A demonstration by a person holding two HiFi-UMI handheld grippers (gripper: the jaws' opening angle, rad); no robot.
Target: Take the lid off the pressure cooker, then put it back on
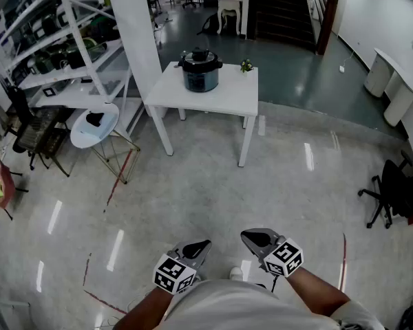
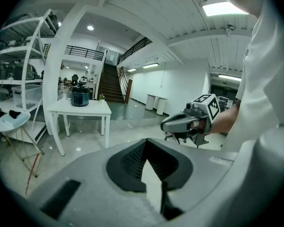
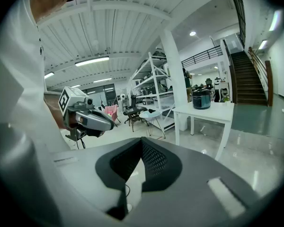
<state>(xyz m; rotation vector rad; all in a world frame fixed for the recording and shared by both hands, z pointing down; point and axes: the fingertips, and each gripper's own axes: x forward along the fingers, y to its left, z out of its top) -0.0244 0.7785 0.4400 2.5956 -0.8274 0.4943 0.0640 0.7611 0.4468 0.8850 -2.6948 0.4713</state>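
Note:
The dark pressure cooker (image 1: 200, 71) stands on a white table (image 1: 227, 96) far ahead of me, its lid (image 1: 199, 55) on top. It also shows small in the left gripper view, the cooker (image 2: 80, 97), and in the right gripper view, the cooker (image 3: 201, 99). Both grippers are held close to my body, several steps short of the table. My left gripper (image 1: 201, 245) is shut and empty. My right gripper (image 1: 251, 238) is shut and empty too. Each camera catches the other one: the right gripper (image 2: 168, 123) and the left gripper (image 3: 109, 126).
A small potted plant (image 1: 246, 65) sits on the table beside the cooker. White shelving (image 1: 55, 43) with appliances and a round side table (image 1: 95, 126) stand to the left. An office chair (image 1: 389, 191) is at the right, stairs (image 1: 282, 12) behind. Glossy floor lies between me and the table.

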